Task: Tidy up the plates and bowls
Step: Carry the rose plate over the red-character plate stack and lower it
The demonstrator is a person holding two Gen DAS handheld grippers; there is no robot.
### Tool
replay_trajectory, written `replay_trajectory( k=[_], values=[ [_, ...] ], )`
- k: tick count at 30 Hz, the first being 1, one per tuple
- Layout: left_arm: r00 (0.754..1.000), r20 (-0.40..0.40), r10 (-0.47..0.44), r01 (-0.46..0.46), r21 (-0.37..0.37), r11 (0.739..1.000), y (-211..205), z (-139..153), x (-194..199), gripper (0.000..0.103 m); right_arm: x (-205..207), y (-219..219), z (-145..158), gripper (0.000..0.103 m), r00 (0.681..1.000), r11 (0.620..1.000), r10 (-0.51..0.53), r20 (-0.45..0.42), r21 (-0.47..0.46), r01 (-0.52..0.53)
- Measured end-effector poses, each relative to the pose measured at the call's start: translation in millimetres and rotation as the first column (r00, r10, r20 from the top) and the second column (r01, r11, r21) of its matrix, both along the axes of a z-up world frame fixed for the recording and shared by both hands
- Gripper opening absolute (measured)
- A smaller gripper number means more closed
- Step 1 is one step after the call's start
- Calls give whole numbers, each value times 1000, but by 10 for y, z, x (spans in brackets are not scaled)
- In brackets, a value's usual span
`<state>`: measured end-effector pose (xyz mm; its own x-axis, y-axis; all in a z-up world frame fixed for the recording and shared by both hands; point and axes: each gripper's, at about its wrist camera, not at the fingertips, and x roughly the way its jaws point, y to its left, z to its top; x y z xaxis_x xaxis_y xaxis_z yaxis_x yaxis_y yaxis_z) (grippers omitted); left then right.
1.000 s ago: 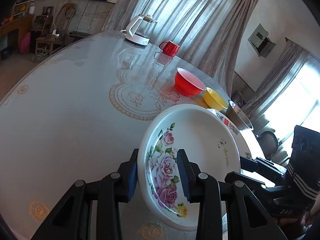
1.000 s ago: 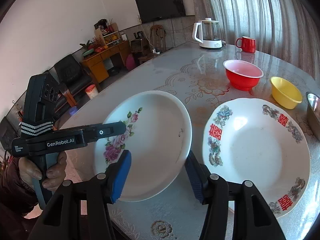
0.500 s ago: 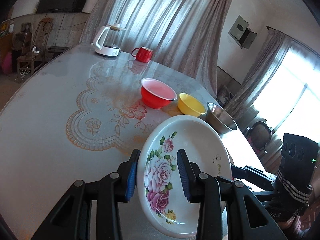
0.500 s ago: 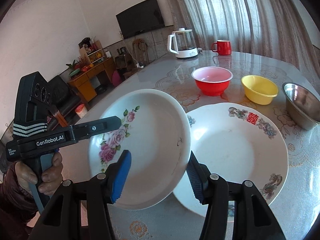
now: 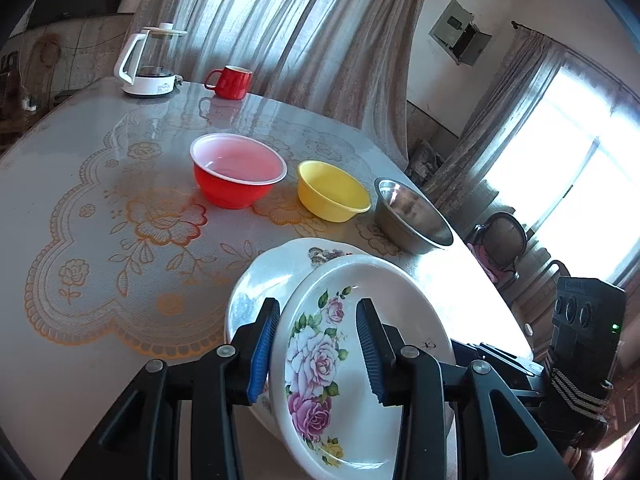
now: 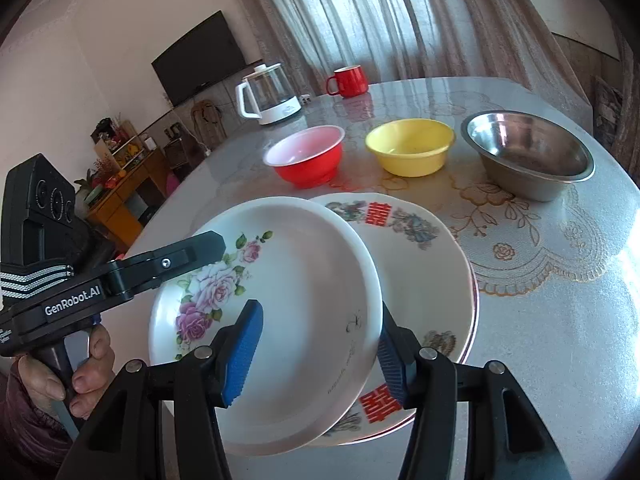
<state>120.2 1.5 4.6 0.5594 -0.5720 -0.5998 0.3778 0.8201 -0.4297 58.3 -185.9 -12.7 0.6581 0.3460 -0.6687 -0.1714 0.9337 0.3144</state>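
Observation:
A white plate with pink roses [image 5: 356, 364] [image 6: 280, 312] is held tilted between both grippers, over a larger plate with red characters [image 6: 416, 280] [image 5: 272, 276] that lies on the table. My left gripper [image 5: 318, 356] is shut on the rose plate's rim by the roses; it also shows in the right wrist view [image 6: 192, 252]. My right gripper [image 6: 316, 352] is shut on the opposite rim. A red bowl [image 5: 238, 174] [image 6: 308, 156], a yellow bowl [image 5: 332, 190] [image 6: 410, 146] and a steel bowl [image 5: 412, 216] [image 6: 528, 154] stand in a row beyond.
A glass kettle [image 5: 150, 62] [image 6: 270, 94] and a red mug [image 5: 230, 82] [image 6: 350, 81] stand at the table's far end. The table [image 5: 100, 200] has a lace-pattern cover. Its right edge runs close beyond the steel bowl. A chair [image 5: 504, 240] stands past it.
Both grippers have carried the rose plate to the right, from beside the larger plate to above it, overlapping most of it. The bowls now look nearer.

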Motion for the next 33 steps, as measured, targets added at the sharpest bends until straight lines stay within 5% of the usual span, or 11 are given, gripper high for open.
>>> replay_trajectory(
  k=[6, 23, 33],
  values=[
    [999, 49, -15, 15, 1, 1000, -141, 148, 48, 42, 70, -146, 19, 54, 999, 999, -46, 9, 14, 46],
    [1000, 19, -18, 17, 39, 999, -235, 25, 130, 44, 272, -176, -124, 55, 995, 995, -96, -24, -35, 95],
    [998, 62, 11, -19, 126, 992, -273, 72, 51, 47, 297, -111, -152, 56, 995, 994, -90, -29, -63, 88]
  ],
)
